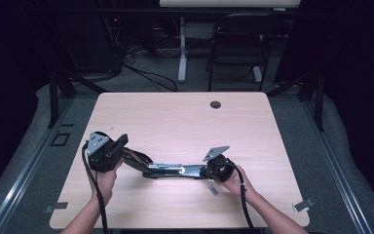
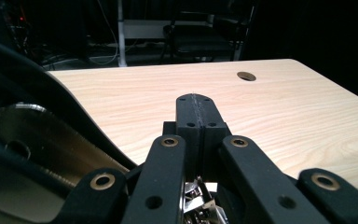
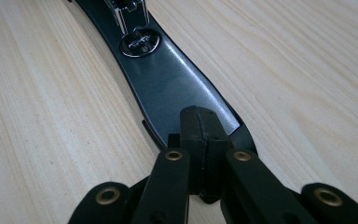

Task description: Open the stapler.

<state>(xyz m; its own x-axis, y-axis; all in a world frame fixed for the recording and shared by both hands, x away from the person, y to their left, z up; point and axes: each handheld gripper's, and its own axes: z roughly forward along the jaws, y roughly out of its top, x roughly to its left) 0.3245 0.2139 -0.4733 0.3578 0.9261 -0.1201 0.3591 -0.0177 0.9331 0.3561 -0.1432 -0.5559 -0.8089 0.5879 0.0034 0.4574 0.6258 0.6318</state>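
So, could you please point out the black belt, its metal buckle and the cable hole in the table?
Belt [image 3: 168,84]: right gripper view, on the smooth black strap.
Buckle [image 1: 168,167]: high view, on the silver metal in the middle.
Cable hole [image 2: 246,76]: left gripper view, on the round opening near the table's far edge.

My left gripper [image 1: 108,152] sits in my left hand [image 1: 105,179], fingers [image 2: 189,122] pressed together. My right gripper [image 1: 217,167] sits in my right hand [image 1: 233,182], low, fingers [image 3: 193,128] together too.
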